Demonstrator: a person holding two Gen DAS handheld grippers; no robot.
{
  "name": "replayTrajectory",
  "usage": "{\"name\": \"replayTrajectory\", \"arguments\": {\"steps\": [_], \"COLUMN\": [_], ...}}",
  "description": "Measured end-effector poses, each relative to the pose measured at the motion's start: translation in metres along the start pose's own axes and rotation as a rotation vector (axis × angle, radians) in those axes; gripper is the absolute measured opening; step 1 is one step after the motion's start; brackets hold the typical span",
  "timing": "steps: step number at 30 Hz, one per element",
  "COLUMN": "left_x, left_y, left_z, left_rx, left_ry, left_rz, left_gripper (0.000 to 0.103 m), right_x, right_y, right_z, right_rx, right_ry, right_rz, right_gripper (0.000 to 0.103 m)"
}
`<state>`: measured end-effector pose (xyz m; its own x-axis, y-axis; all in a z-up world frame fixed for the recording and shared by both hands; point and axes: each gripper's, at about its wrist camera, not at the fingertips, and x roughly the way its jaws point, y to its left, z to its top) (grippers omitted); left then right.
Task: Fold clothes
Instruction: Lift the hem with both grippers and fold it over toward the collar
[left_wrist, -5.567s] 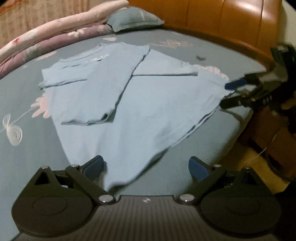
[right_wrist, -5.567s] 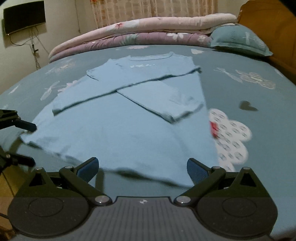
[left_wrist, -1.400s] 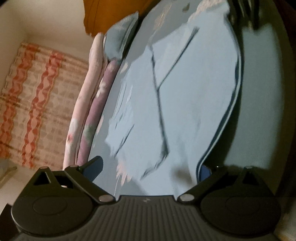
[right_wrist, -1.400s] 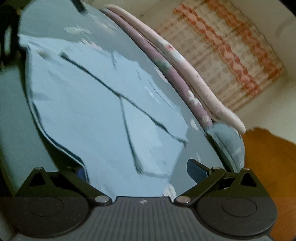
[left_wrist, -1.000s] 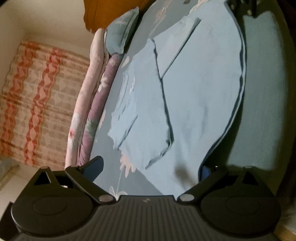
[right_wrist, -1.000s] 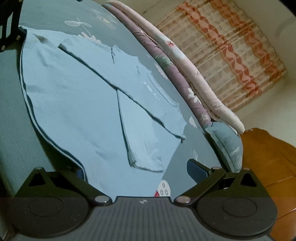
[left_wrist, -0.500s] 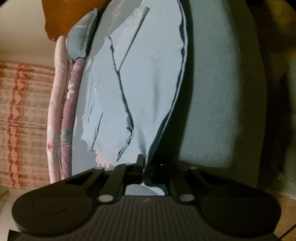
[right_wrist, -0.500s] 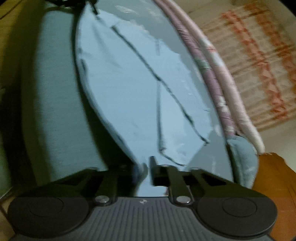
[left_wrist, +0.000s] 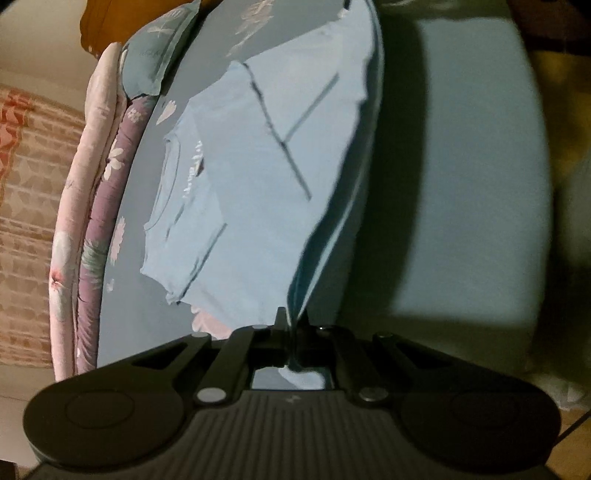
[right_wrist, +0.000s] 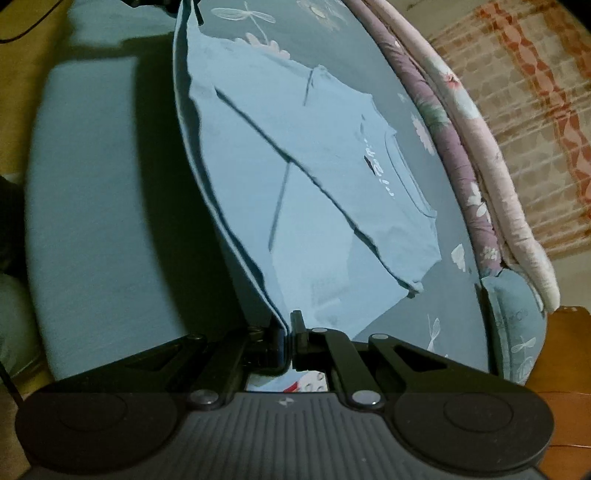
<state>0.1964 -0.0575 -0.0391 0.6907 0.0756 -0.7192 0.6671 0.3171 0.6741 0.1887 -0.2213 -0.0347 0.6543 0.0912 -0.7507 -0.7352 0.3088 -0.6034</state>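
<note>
Both grippers clamp the hem of a light blue shirt on a bed.

The bed (left_wrist: 461, 184), in a teal floral sheet, carries the shirt (left_wrist: 258, 184) with both sleeves folded in over its body; rolled quilts (right_wrist: 480, 166) and a pillow (right_wrist: 517, 332) lie beyond the shirt's collar. The hem edge lifts off the bed. The left gripper (left_wrist: 291, 325) and right gripper (right_wrist: 290, 328) each hold one hem corner, fingers closed tight on the fabric.
</note>
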Motion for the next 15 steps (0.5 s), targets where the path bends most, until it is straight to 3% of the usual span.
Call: {"name": "replayTrajectory", "arguments": {"steps": [7, 15], "left_x": [0.024, 0.059], "left_y": [0.036, 0.072], "left_z": [0.008, 0.017], "left_rx": [-0.061, -0.129], "left_ry": [0.019, 0.023], "left_rz": [-0.084, -0.067], "left_gripper": [0.002, 0.002], "right_x": [0.026, 0.064], "right_y": [-0.044, -0.077], "right_z": [0.009, 0.018], "right_rx": [0.056, 0.093], "right_ry": [0.013, 0.020], "right_rz": [0.088, 0.093], "right_gripper": [0.006, 0.006]}}
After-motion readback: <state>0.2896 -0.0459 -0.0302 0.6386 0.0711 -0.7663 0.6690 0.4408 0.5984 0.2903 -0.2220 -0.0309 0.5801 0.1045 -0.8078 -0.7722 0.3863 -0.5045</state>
